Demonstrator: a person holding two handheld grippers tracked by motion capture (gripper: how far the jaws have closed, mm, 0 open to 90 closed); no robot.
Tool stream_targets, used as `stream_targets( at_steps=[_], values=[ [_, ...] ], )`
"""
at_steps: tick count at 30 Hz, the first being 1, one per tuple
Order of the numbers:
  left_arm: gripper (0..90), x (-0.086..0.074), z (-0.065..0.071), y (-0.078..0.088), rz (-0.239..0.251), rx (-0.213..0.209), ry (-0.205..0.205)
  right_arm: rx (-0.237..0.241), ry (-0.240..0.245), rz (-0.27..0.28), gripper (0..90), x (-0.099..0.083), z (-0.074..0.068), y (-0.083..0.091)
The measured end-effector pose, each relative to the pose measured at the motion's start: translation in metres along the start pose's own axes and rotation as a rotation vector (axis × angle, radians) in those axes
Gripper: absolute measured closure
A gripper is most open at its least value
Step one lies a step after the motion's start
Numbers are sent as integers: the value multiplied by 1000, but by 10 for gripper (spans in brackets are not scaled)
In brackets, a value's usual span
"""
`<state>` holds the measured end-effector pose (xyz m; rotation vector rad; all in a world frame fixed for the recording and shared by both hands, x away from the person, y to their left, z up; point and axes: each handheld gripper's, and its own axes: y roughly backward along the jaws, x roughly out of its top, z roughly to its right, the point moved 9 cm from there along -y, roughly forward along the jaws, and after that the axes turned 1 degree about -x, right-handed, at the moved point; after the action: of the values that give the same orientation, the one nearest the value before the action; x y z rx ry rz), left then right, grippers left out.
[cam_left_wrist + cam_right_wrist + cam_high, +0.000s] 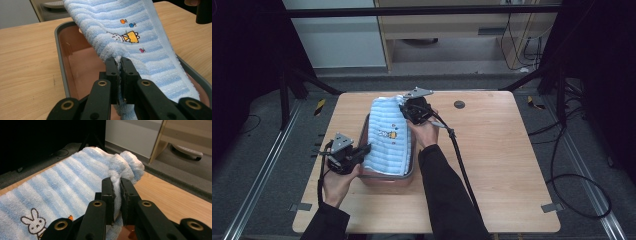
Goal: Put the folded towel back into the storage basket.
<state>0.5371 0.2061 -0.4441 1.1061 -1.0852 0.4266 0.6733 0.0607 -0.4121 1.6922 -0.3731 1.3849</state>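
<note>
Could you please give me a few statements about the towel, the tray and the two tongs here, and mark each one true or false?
1. The left tongs are shut on an edge of the striped towel. True.
2. The right tongs hang open, clear of the towel. False: they are shut on a bunched corner of it.
3. The towel is held over a brown tray with a grey rim. True.
4. The towel is plain white. False: it has light blue and white stripes, with a small rabbit picture on it.
5. The tray sits on a wooden table. True.
</note>
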Motion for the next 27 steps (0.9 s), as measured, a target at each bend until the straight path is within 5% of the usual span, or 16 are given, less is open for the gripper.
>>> stream_targets(
  at_steps=[27],
  values=[
    [856, -35, -3, -18, -110, 23, -7, 13, -28, -81, 827, -48, -3, -25]
  ],
)
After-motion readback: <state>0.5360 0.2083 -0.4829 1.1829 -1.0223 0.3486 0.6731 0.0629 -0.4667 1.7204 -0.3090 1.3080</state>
